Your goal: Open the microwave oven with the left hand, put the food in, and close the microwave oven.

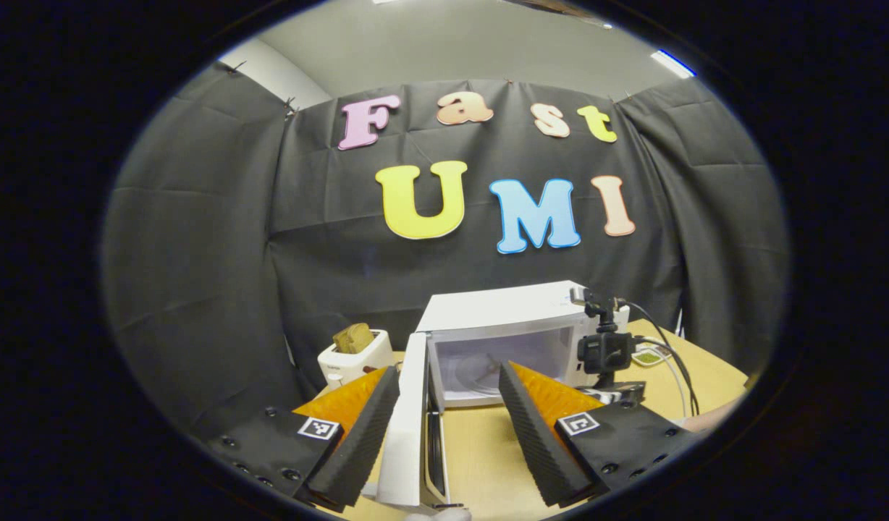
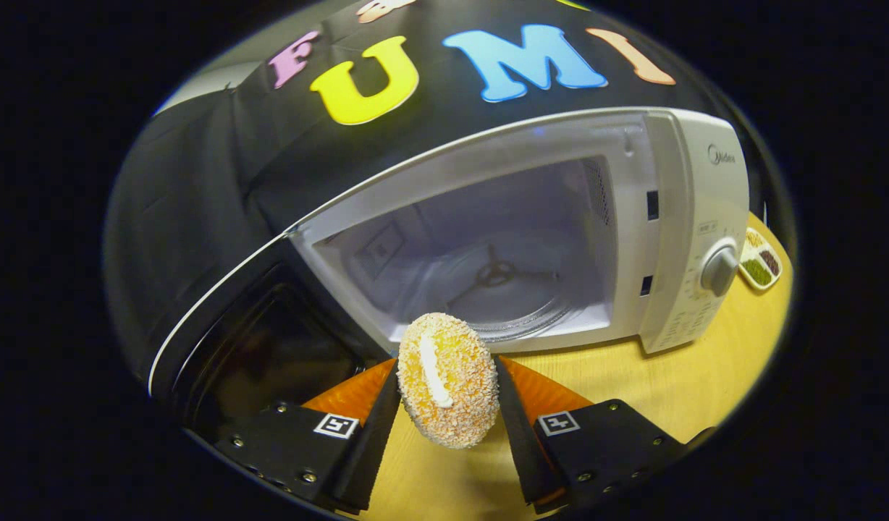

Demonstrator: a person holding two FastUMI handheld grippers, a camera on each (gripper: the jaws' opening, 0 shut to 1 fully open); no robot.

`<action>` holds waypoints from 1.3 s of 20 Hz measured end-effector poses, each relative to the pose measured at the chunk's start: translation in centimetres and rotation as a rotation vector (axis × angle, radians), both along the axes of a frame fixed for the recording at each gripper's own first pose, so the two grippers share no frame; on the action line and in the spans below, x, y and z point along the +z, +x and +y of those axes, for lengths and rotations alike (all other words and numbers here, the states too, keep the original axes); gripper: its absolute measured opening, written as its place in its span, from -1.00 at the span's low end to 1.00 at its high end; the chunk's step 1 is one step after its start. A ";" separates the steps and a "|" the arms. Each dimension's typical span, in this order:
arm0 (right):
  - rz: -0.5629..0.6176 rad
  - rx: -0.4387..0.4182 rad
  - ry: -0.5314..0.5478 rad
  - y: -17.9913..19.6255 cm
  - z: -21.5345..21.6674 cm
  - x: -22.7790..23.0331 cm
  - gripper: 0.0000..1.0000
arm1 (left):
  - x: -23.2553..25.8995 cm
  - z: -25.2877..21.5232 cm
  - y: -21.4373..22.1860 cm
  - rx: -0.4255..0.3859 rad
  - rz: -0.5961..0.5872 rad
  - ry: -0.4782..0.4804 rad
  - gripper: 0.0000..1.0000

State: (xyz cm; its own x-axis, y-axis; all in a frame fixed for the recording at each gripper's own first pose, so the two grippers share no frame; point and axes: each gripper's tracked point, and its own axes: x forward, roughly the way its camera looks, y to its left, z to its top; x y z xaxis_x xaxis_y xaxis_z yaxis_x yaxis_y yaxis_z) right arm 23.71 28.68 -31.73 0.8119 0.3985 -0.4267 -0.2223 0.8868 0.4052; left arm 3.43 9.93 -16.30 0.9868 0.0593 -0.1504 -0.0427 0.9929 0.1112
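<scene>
The white microwave [image 1: 502, 325] stands on the wooden table with its door [image 1: 405, 434] swung wide open, seen edge-on. My left gripper [image 1: 449, 369] is open, and the door's edge stands between its fingers, close to the left finger [image 1: 365, 441]. My right gripper [image 2: 446, 362] is shut on a crumb-coated round bun [image 2: 448, 383], held on edge just in front of the open cavity [image 2: 488, 260]. The glass turntable [image 2: 502, 289] inside is bare. The door [image 2: 256, 347] hangs open to the left. In the left gripper view the right gripper's camera mount [image 1: 605, 352] shows before the microwave's right side.
A white toaster [image 1: 354, 358] with bread in it stands left of the microwave. A small divided dish [image 2: 759, 264] with food lies to the right of the control panel and its knob [image 2: 719, 271]. Cables [image 1: 676, 354] run across the table [image 1: 481, 449].
</scene>
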 end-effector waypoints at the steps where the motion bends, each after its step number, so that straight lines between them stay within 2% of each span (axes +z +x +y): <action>1: -0.002 -0.037 0.014 1.3 0.0 -0.4 0.43 | -0.3 0.2 0.2 0.003 0.006 -0.008 0.96; 2: -0.007 -0.079 0.026 2.6 0.0 -0.6 0.50 | -0.6 0.4 0.2 0.005 0.010 -0.016 0.96; 3: -0.013 -0.116 0.039 3.8 -0.2 -0.7 0.50 | -0.8 0.6 0.3 0.009 0.014 -0.020 0.96; 4: -0.017 -0.152 0.052 4.9 -0.4 -0.7 0.50 | -1.0 0.7 0.3 0.012 0.015 -0.020 0.87; 6: -0.023 -0.232 0.073 6.9 -0.9 -0.8 0.50 | -1.3 1.1 0.4 0.020 0.020 -0.010 0.87; 7: -0.037 -0.263 0.079 7.8 -0.9 -0.7 0.50 | -1.3 1.3 0.5 0.023 0.017 -0.006 0.80; 8: -0.055 -0.294 0.080 8.7 -1.2 -0.5 0.50 | -1.4 1.5 0.4 0.027 0.019 -0.001 0.94; 9: -0.066 -0.328 0.085 9.4 -1.2 -0.5 0.50 | -1.4 1.7 0.3 0.031 0.020 0.003 0.88; 10: -0.068 -0.351 0.090 10.1 -1.2 -0.7 0.50 | -1.4 1.8 0.2 0.033 0.017 0.004 0.96; 11: -0.068 -0.373 0.087 10.7 -1.4 -1.1 0.50 | -1.3 1.9 0.2 0.036 0.017 0.007 0.88; 13: -0.060 -0.408 0.083 11.2 -1.3 -1.6 0.50 | -1.2 2.1 0.1 0.038 0.015 0.013 0.96; 14: -0.064 -0.423 0.089 11.5 -1.4 -1.5 0.55 | -1.0 2.1 0.0 0.040 0.012 0.018 0.88; 16: -0.088 -0.415 0.093 11.6 -1.0 -0.9 0.68 | -0.9 2.3 -0.1 0.040 0.006 0.022 0.88; 17: -0.095 -0.416 0.077 11.2 -1.3 -0.6 0.94 | -0.8 2.3 -0.2 0.039 0.004 0.022 0.88; 21: -0.089 -0.394 0.049 9.4 -2.3 0.0 0.94 | -0.4 3.4 -0.6 0.053 -0.009 0.028 0.88; 26: -0.160 -0.329 -0.025 4.6 -4.5 4.6 0.94 | -0.4 6.6 -1.9 0.107 -0.020 0.034 0.94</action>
